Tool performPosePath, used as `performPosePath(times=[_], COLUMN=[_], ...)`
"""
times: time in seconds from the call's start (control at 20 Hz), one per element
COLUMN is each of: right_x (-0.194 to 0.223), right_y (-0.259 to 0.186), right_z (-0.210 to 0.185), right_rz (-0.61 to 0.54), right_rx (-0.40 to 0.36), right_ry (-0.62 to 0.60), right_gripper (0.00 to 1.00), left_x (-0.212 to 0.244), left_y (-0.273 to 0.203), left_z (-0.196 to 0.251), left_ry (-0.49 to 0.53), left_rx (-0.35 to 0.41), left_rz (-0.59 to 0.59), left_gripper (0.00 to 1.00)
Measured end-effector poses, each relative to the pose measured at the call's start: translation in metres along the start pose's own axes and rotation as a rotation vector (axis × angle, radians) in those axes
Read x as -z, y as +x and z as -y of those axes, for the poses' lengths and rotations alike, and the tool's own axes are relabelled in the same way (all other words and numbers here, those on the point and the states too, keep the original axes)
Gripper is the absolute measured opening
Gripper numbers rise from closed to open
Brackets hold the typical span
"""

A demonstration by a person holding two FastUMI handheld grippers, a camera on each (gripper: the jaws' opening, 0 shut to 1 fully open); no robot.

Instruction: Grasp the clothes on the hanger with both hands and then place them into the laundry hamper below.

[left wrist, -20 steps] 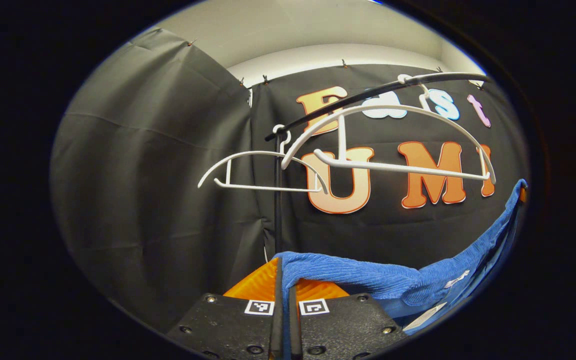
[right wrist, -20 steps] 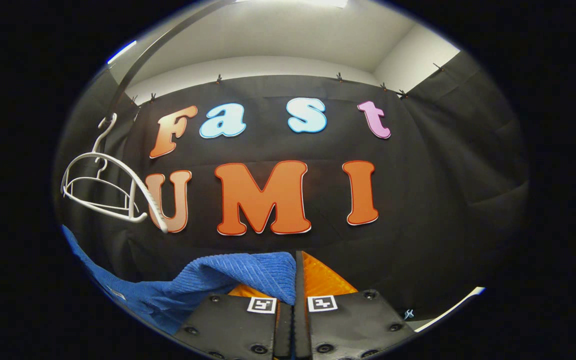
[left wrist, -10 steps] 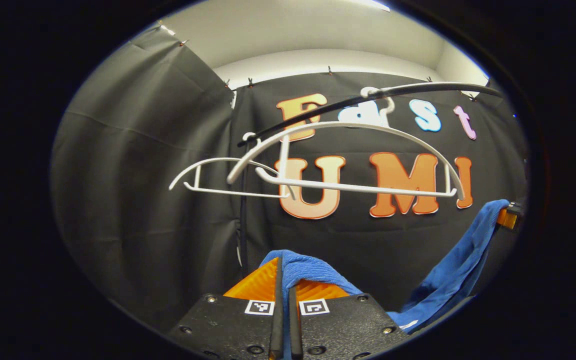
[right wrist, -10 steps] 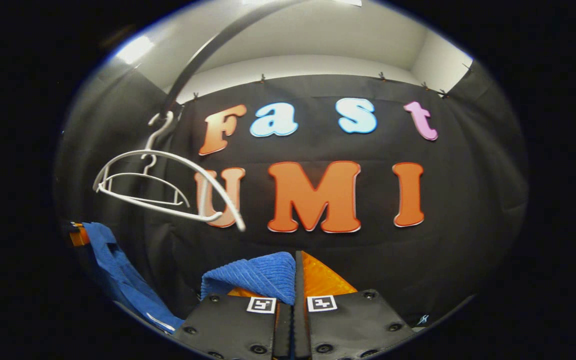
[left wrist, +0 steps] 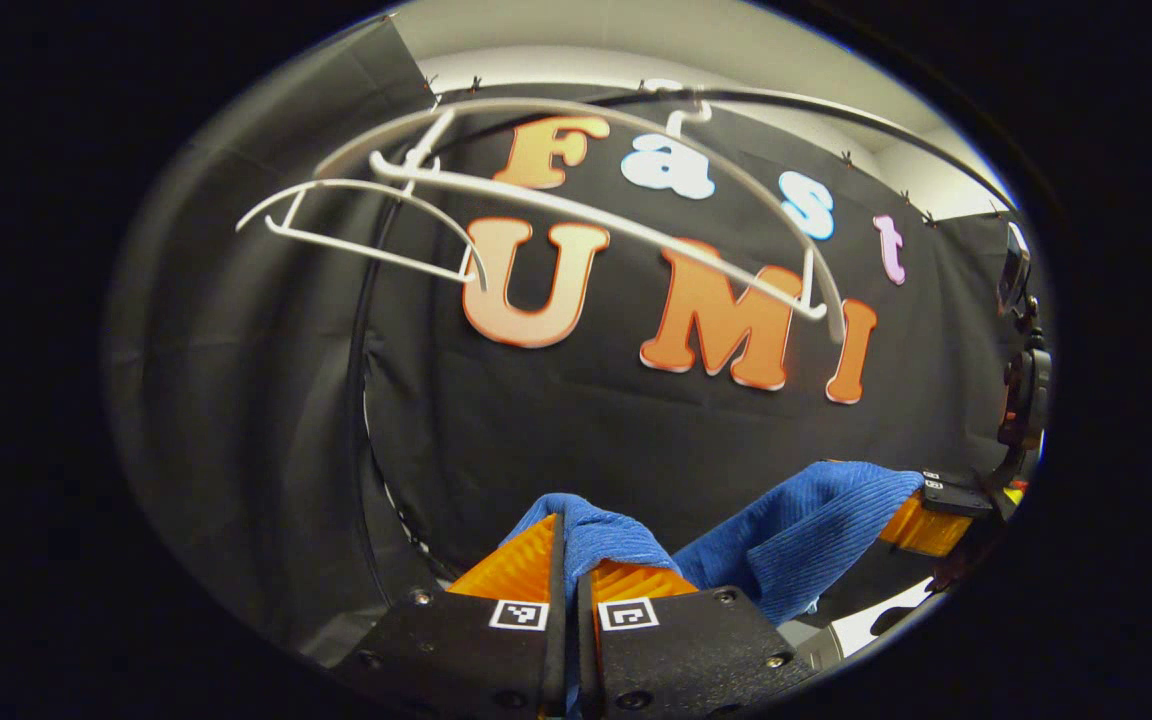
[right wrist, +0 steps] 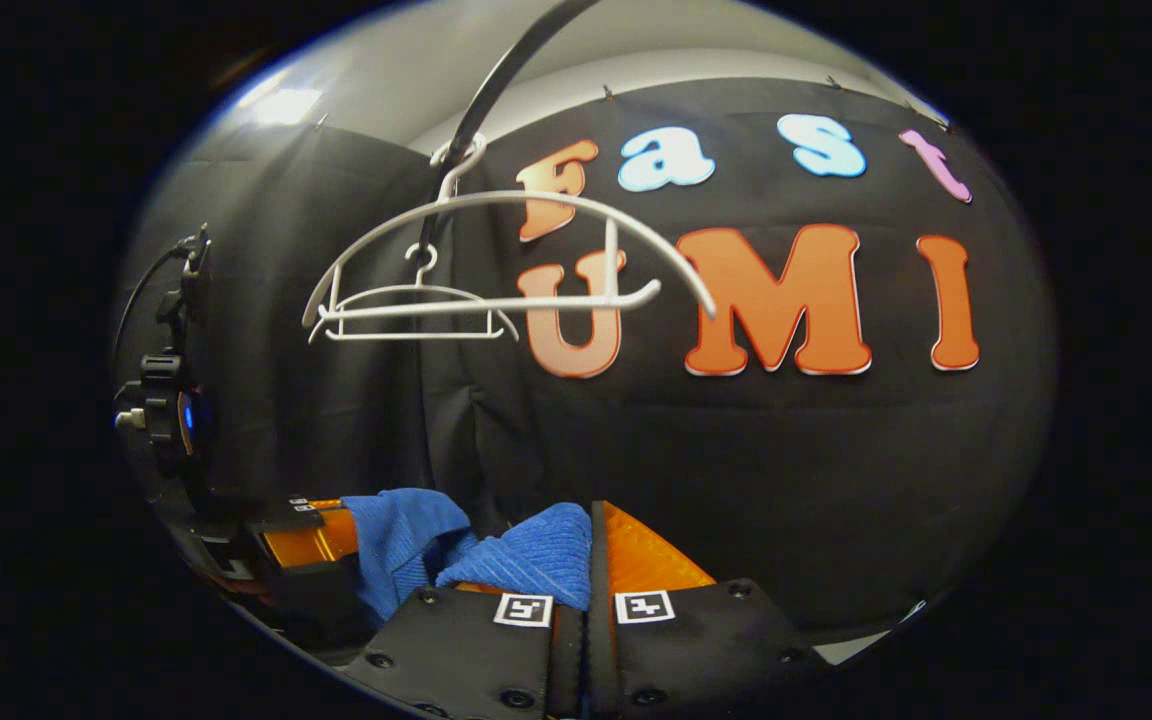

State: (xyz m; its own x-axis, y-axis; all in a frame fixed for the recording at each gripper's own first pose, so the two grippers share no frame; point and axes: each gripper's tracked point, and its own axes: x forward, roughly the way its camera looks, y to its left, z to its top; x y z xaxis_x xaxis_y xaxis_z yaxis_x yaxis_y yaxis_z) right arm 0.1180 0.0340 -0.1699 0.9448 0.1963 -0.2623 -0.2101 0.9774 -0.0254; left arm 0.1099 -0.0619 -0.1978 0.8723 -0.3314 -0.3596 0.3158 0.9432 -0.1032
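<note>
The blue cloth (left wrist: 796, 525) hangs off the hangers now, held up between the two grippers below the black rail (right wrist: 496, 75). The left gripper (left wrist: 566, 570) is pinched tight on one end of it, and the right gripper (right wrist: 588, 560) is pinched tight on the other end. Two bare white hangers (right wrist: 476, 270) hang from the rail, above the cloth. The hamper may be lower down, out of sight

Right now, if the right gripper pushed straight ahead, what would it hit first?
Probably the booth wall. The right gripper, shut on the blue cloth, points below the hangers; depth is unclear.
</note>
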Motion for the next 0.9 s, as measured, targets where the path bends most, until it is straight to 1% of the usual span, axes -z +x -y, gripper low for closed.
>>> performPosePath(times=[0.15, 0.2, 0.25, 0.4, 0.55, 0.65, 0.75, 0.9], right_x=[0.06, 0.081, 0.1, 0.15, 0.198, 0.236, 0.256, 0.29], right_y=[0.013, 0.018, 0.022, 0.024, 0.022, 0.018, 0.016, -0.001], right_z=[0.0, 0.002, 0.004, 0.006, -0.003, -0.006, -0.016, -0.019], right_rz=[-0.121, -0.173, -0.217, -0.33, -0.436, -0.527, -0.57, -0.662], right_rx=[-0.007, -0.009, -0.012, -0.016, -0.025, -0.041, -0.081, -0.088], right_ry=[0.031, 0.036, 0.043, 0.063, 0.078, 0.061, 0.061, 0.076], right_gripper=[0.1, 0.1, 0.1, 0.1, 0.1, 0.1, 0.12, 0.11], left_x=[0.07, 0.092, 0.111, 0.161, 0.199, 0.224, 0.253, 0.277], left_y=[0.005, 0.006, 0.008, 0.01, 0.001, -0.001, -0.003, -0.005], left_z=[0.009, 0.012, 0.01, -0.001, -0.004, -0.008, -0.011, -0.02], left_ry=[-0.136, -0.17, -0.183, -0.178, -0.182, -0.181, -0.197, -0.23], left_rx=[0.038, 0.033, 0.013, -0.054, -0.078, -0.097, -0.109, -0.135], left_rz=[-0.168, -0.232, -0.281, -0.393, -0.491, -0.555, -0.614, -0.66], left_gripper=[0.05, 0.07, 0.05, 0.05, 0.06, 0.06, 0.05, 0.06])
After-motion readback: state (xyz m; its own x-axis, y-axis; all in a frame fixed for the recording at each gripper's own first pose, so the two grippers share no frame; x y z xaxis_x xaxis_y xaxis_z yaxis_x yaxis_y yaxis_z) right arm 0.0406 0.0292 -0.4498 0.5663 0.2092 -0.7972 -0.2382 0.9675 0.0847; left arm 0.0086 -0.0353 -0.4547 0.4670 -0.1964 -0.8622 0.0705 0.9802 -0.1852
